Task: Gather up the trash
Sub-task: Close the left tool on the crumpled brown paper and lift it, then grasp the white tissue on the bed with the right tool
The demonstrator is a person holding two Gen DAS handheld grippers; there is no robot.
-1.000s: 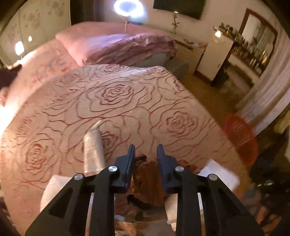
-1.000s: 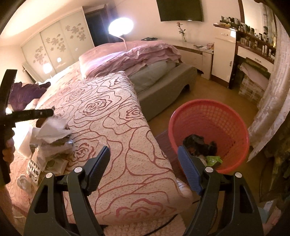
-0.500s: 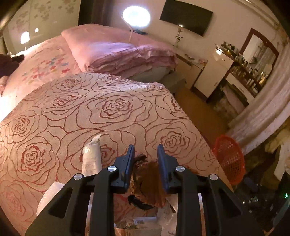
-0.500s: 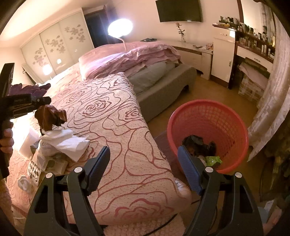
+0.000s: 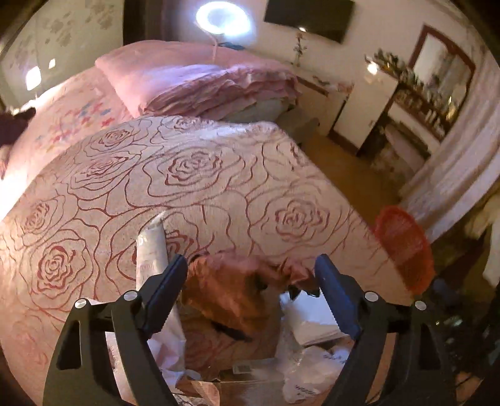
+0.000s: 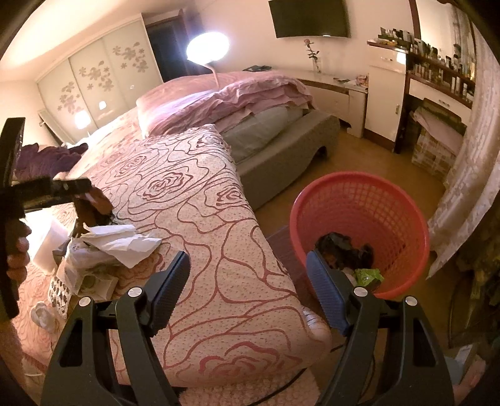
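Left hand-held gripper [image 5: 250, 281] spread wide around crumpled brown wrapper [image 5: 231, 290], beside wrinkled white paper [image 6: 125, 243] on rose-patterned bed [image 6: 193, 212], right hand-held gripper [image 6: 247, 281] wide, empty, near round red mesh basket [image 6: 359, 203] on floor.

L gripper [image 5: 251, 281] opened, brown wrapper [image 5: 231, 290] prob released

Left gripper [image 5: 251, 282] and right gripper [image 6: 248, 281] both have jaws spread wide

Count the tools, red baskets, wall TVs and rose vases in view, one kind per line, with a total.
tools: 2, the left tool and the right tool
red basket: 1
wall TV: 1
rose vase: 1
total: 5
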